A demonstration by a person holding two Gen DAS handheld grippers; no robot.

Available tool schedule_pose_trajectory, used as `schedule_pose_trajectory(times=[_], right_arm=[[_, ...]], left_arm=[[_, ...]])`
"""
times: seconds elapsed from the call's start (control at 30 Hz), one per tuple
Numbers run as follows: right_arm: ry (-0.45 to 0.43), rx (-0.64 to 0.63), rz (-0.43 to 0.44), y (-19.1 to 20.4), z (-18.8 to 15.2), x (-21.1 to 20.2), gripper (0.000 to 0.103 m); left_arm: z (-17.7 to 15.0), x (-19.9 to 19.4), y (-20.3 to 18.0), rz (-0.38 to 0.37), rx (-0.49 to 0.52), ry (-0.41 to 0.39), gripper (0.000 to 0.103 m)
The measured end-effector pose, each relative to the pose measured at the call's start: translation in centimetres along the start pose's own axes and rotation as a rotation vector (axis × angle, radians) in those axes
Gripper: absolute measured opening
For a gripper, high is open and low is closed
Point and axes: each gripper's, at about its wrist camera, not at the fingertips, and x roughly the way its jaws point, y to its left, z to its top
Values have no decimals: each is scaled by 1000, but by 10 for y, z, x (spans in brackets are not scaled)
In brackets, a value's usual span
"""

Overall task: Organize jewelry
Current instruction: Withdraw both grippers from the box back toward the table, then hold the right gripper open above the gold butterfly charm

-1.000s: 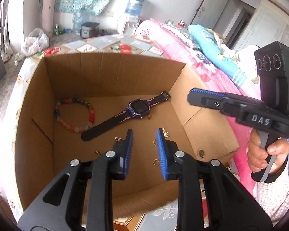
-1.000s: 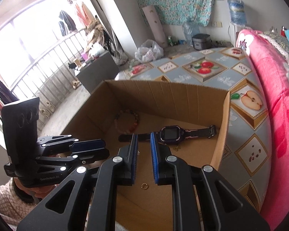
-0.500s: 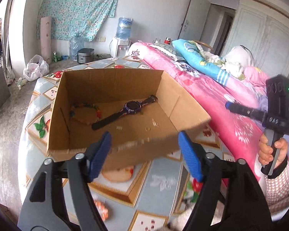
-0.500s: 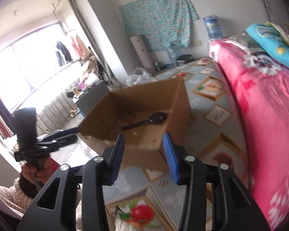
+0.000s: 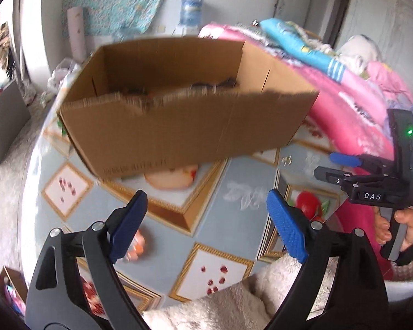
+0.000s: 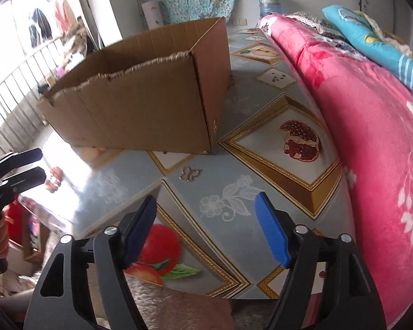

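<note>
**Both grippers off the box, jaws spreading over the fruit-print surface**

Left wrist view, reading from the left: my left gripper (image 5: 206, 220) fills the bottom of the frame with its blue pads wide apart and opening further, and nothing sits between them. Under it is the table (image 5: 234, 170), covered in a glossy cloth printed with fruit panels. Beyond it stands the cardboard box (image 5: 179, 126), open at the top with a ragged near rim. Over that rim I can just make out dark shapes lying on the box floor, too blurred for me to name. To the right of the box, a small gold-coloured piece (image 5: 287, 160) lies on the table, well clear of my pads. At the far right edge a hand (image 5: 399, 228) holds the right gripper (image 5: 333, 166), jaws parted, beside the pink blanket (image 5: 352, 110).

From the right wrist view, the left gripper (image 6: 34, 166) shows at the left edge, fingers nearly side by side from this angle. The box (image 6: 140, 110) sits upper left of centre. Just in front of its near corner, a silver butterfly-shaped ornament (image 6: 190, 173) rests flat on the table (image 6: 261, 181), apart from the box and ahead of my right gripper (image 6: 205, 227). Those jaws are also spreading, empty between the pads. The blanket (image 6: 371, 137) runs down the right side.
</note>
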Motion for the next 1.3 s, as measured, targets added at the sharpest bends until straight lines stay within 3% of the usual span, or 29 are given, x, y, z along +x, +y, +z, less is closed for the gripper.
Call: schedule_pose_trajectory(times=[0.13, 0.53, 1.0, 1.3], right_arm=[[5, -10, -19, 1, 1, 3, 78], [44, 43, -29, -11, -3, 17, 80], [48, -11, -33, -3, -8, 22, 95], [68, -55, -87, 7, -10, 26, 96]], left_arm=[[-15, 21, -11, 36, 10, 75, 85], [-19, 45, -38, 136, 109, 133, 86], [-14, 65, -52, 162, 116, 164, 90], [-11, 69, -49, 169, 83, 171, 91]])
